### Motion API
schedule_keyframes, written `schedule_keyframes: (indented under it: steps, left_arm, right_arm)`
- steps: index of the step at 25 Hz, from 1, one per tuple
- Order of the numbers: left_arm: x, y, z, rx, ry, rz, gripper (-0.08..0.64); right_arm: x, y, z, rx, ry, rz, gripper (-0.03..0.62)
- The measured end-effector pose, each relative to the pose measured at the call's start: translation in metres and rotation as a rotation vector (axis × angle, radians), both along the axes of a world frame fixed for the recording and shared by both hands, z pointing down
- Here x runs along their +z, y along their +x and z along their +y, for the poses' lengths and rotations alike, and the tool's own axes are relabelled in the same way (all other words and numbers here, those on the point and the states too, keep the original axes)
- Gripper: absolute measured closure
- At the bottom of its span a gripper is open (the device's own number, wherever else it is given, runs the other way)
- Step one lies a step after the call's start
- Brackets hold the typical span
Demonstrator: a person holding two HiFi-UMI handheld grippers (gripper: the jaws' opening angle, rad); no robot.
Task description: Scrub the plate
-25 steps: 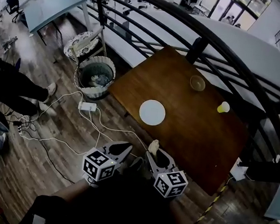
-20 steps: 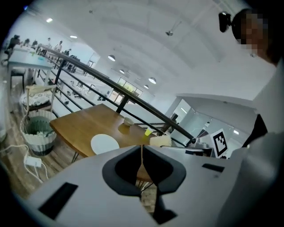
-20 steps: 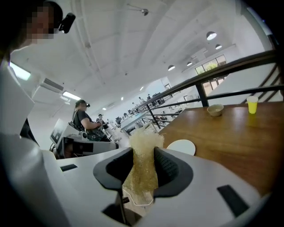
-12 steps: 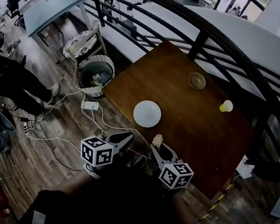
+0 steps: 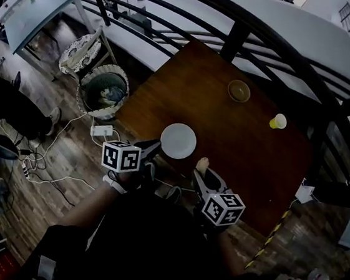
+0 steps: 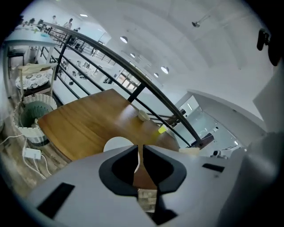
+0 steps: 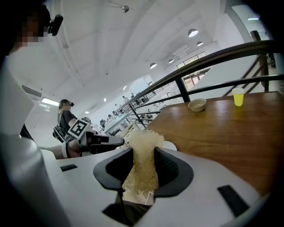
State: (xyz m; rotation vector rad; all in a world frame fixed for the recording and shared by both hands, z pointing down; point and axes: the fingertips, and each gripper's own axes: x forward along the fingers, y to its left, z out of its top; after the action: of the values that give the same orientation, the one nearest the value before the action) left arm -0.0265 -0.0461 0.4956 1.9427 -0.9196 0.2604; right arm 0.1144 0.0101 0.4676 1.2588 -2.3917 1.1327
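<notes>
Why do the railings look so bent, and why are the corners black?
Head view: a wide-angle lens bows the railing and dims the edges. Left gripper view: same bending, black corners outside the round image. Right gripper view: likewise; the scrubber looks sharp, ceiling lamps blow out white.

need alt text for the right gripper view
The right gripper has its tongs closed on a tan fibrous scrub pad, with a white plate just beyond on a wooden table. A small bowl and yellow cup sit farther back.

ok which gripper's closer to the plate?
Left. The left gripper is at the plate's left rim; the right gripper, clamping a sponge, sits apart, near-right.
</notes>
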Motion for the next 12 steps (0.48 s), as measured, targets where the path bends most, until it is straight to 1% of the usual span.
schedule_keyframes:
  steps: [5,8,9,11,12]
  left_arm:
    - [0.051,-0.019,-0.031,0.102,-0.096,-0.045,0.534]
    - [0.079,-0.026,-0.043,0.166,-0.152,-0.048,0.528]
    - [0.088,-0.028,-0.046,0.181,-0.174,-0.040,0.511]
    - [0.106,-0.031,-0.053,0.203,-0.214,-0.033,0.447]
    - [0.115,-0.031,-0.056,0.212,-0.231,-0.035,0.434]
  right_arm:
    - [0.011,-0.020,-0.033,0.031,-0.003,0.089,0.436]
    - [0.021,-0.037,-0.052,0.030,0.003,0.147,0.436]
    - [0.027,-0.044,-0.057,0.025,0.000,0.171,0.436]
    - [0.042,-0.055,-0.067,0.010,-0.012,0.227,0.436]
    - [0.051,-0.059,-0.072,0.001,-0.021,0.254,0.436]
